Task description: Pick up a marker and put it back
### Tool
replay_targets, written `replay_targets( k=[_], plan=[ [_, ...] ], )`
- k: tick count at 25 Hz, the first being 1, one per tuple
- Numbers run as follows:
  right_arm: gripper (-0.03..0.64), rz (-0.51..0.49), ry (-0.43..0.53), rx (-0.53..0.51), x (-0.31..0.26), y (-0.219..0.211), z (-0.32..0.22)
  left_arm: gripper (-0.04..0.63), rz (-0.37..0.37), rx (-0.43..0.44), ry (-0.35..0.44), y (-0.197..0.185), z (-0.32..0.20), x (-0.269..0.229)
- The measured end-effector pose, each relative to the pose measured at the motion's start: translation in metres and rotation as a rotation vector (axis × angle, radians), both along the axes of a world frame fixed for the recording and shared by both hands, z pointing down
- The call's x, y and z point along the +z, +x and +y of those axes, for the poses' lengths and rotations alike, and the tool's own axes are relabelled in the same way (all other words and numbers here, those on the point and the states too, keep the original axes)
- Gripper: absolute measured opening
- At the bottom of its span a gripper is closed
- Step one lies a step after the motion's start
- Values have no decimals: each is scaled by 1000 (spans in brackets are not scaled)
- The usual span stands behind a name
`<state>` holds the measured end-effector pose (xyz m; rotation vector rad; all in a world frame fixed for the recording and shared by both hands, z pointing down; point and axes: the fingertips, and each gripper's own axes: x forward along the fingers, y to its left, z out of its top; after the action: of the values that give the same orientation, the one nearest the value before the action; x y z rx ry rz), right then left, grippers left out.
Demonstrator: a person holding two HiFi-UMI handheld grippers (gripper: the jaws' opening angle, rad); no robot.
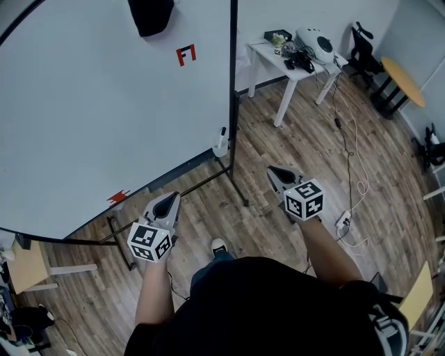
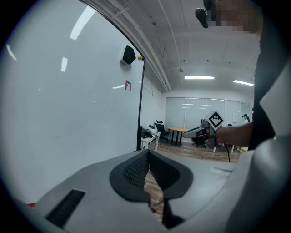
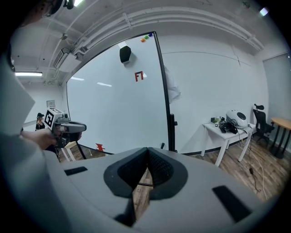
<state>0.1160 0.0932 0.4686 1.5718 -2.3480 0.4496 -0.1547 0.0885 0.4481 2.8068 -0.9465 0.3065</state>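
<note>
A marker [image 1: 222, 133] stands upright in a small white holder [image 1: 220, 148] at the whiteboard's lower right corner; in the right gripper view the marker [image 3: 162, 146] is a small dark tip beside the board's black post. My left gripper [image 1: 167, 204] is held low in front of the whiteboard [image 1: 97, 104], shut and empty. My right gripper [image 1: 280, 175] hangs over the wood floor, right of the board's stand, also shut with nothing between the jaws. In each gripper view, the left gripper [image 2: 148, 155] and the right gripper [image 3: 147, 154] show their pads meeting.
A black eraser [image 1: 151, 15] and a red mark [image 1: 185, 54] sit high on the board, and a red piece [image 1: 118, 197] is at its bottom edge. A white table [image 1: 266, 51] with gear stands behind. A white cable [image 1: 356, 163] trails on the floor. The stand's black leg [image 1: 233, 182] is between the grippers.
</note>
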Motion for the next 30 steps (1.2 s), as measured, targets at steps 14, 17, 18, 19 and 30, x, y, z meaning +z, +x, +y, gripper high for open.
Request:
replay_targets(
  k=[14,17,18,19,30],
  plan=[
    [-3,22,5,13,-15,-29,-88,11,-13,45,27,-20,-92,-9],
    [-3,28,11,17,-21,-35,-102,11,-12,58,39,-24,-105,-15],
    [-3,31,12,19,-23,-38,-106,11,-14,65,43,-24,-109,-16],
    [-3,34,14,20,-24,-40,-110,11,-18,73,48,-24,-114,-17],
    [-3,46,15,45,-26,-53,-132,11,-24,134,64,-21,-136,-16]
  ],
)
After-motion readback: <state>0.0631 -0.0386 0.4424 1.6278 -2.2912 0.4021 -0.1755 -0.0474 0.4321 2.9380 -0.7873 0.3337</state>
